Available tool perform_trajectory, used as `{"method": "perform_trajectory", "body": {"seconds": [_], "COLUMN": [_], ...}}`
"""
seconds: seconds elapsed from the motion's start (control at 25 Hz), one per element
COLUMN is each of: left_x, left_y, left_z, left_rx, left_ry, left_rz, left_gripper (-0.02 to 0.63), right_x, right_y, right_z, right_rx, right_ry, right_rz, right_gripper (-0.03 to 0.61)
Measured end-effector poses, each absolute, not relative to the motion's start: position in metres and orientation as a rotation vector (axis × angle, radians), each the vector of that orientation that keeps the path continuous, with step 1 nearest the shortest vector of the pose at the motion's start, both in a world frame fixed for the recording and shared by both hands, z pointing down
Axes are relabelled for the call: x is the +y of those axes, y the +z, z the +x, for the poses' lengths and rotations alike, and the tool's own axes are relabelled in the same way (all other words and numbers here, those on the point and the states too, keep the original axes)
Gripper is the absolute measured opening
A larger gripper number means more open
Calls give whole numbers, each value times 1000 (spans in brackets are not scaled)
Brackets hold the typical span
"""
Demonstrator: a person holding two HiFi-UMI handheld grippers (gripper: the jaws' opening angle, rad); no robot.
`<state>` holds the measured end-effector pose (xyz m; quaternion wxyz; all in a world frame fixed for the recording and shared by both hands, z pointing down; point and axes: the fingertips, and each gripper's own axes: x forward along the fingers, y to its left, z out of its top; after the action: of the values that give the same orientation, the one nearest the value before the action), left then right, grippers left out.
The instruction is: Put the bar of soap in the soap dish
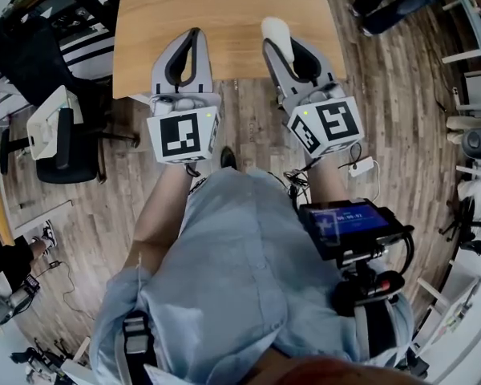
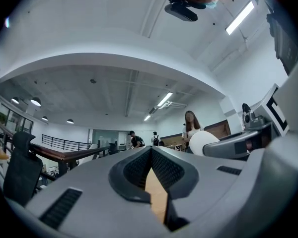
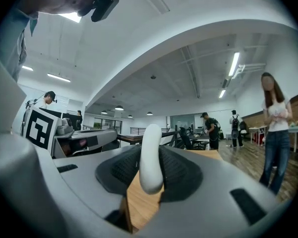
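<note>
At the far left of the head view, a black swivel office chair (image 1: 60,155) stands on the brown wood-plank floor (image 1: 248,127), off the near left corner of the light wooden desk (image 1: 224,6). The grey left gripper (image 1: 194,34) reaches in over the desk's near edge, a little left of the middle. Its marker cube hangs outside that edge, above the floor. In the left gripper view its black ribbed pads meet at the tips. Behind the tips only a narrow wedge stays open, showing the wood of the desk, and nothing sits between the pads.

To the right, the grey right gripper (image 1: 287,48) crosses the same near edge, closer to the near right corner. Its jaws stand apart and clamp a white oval bar of soap (image 1: 276,32). The soap stands on its narrow edge between the two black pads, and its rounded end pokes past the fingertips. It sits over the desk top, inside the right edge, and whether it touches the wood cannot be made out.

Further right, at the person's right hip, hangs a black device with a lit blue screen (image 1: 349,224). In the right gripper view, a bystander in a white top and blue jeans (image 3: 274,133) stands on the floor beyond the desk's right edge.
</note>
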<state>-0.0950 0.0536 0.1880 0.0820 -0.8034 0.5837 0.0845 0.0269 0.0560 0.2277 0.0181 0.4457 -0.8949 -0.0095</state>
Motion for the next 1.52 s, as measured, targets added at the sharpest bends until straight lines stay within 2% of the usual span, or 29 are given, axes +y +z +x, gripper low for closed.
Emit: {"method": "perform_trajectory", "body": {"seconds": [0.52,0.84,1.52], "left_x": [-18,-77,-246], "left_y": [190,192,225], "left_z": [-118,-111,-79], "left_rx": [1697,1747,1874], "left_ry": [286,257,136], "left_rz": [-2443,-2407,-2355], "left_gripper": [9,9,9], "right_x": [-21,-87,-271], "right_y": [220,224,278], "right_z": [11,22,50], "right_rx": [-2710,-2737,-2761], "right_ry": [-29,-37,171], "right_rz": [1435,1393,1257], "right_gripper": [117,117,117]}}
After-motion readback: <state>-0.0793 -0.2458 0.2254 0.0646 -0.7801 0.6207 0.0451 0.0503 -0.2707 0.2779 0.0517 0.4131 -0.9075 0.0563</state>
